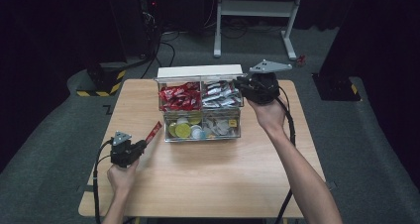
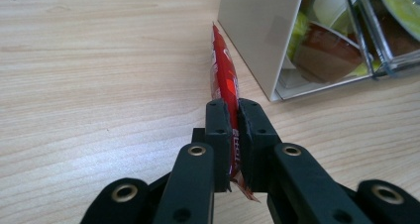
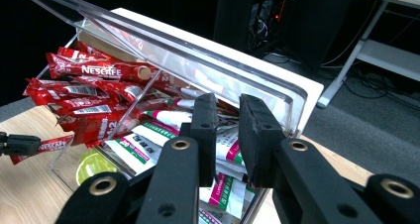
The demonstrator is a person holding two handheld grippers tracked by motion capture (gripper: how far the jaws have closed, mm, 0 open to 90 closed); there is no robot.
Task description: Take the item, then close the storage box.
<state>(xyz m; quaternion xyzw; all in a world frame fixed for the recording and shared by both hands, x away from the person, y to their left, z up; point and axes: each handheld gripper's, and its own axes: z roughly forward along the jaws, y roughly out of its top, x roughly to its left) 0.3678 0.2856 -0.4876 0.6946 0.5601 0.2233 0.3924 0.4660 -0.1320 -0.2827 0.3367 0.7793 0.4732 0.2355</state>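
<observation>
A clear four-compartment box sits near the tabletop's far edge, its lid tipped up at the back. The far left compartment is packed with red sachets, the far right with white-and-green sachets; the near left holds round capsules, the near right small mixed packets.

Your left gripper rests low near the tabletop's left edge, just beside the box's near left corner — its jaws pressed onto one red sachet, which slants up toward the box. Your right gripper hovers at the box's far right corner — wrist raised, jaws slightly spread around the clear wall's rim.
</observation>
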